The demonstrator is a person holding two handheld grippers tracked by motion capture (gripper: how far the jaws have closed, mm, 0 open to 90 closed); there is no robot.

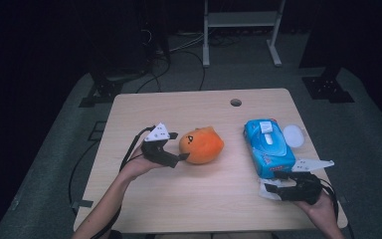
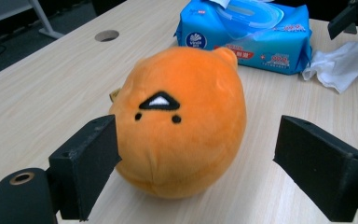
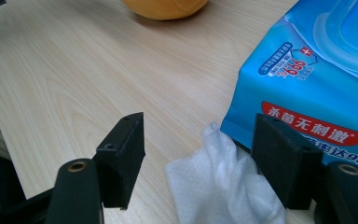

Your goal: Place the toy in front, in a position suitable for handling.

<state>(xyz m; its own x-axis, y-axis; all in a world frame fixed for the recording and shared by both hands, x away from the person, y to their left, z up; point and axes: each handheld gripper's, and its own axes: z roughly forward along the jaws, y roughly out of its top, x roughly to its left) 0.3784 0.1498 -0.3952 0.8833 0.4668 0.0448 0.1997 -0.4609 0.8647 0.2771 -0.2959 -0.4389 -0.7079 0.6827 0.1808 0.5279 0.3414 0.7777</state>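
Left tongs (image 2: 196, 163) spread wide, orange plush toy (image 2: 182, 121) between them, ungripped. Right tongs (image 3: 200, 163) released; white wipe (image 3: 223, 186) between them.

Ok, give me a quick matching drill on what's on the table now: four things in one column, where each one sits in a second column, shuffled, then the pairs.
Things:
1. orange plush toy
2. blue wipes pack
3. white wipe
4. round white lid

Places:
A. crumpled on the table between the open jaws of the right gripper
B. lying flat, with its near end by the right gripper
C. on the table just beyond the wipes pack's right edge
D. right in front of the open left gripper

Pairs: 1-D, 2-B, 3-A, 4-C
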